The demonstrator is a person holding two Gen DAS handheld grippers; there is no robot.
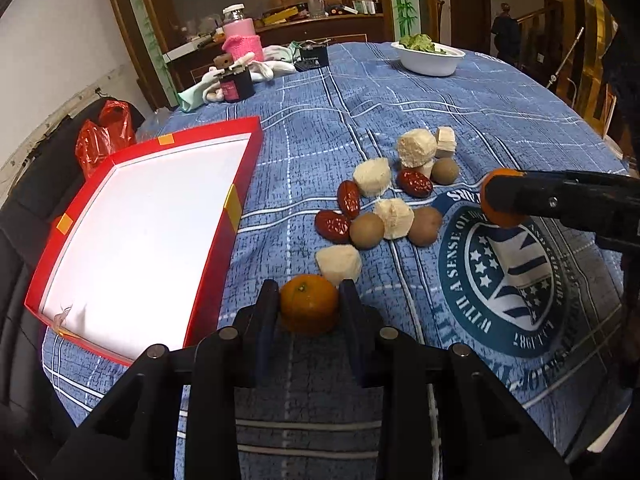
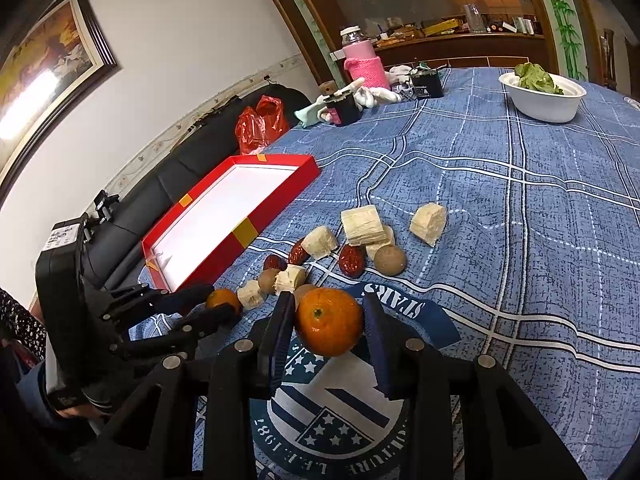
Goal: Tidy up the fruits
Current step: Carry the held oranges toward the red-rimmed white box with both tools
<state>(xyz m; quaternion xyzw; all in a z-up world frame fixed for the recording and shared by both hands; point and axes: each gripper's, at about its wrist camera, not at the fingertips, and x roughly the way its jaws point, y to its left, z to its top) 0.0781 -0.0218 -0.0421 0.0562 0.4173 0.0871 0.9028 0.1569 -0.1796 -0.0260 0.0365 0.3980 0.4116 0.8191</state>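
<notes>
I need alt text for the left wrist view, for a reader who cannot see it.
The left gripper is closed on an orange resting on a blue checked tablecloth. To the left lies an open red box; behind are red dates, brown round fruits and pale chunks. At right, the right gripper holds a second orange.

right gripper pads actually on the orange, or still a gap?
Touching. In the right wrist view both pads of the right gripper press the sides of the orange, no gap showing; it appears lifted off the tablecloth.

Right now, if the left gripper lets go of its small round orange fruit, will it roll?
Probably: the small round orange fruit looks near-spherical. The blue cloth looks soft, so it might stop soon. Its firm-looking skin should grip well.
</notes>
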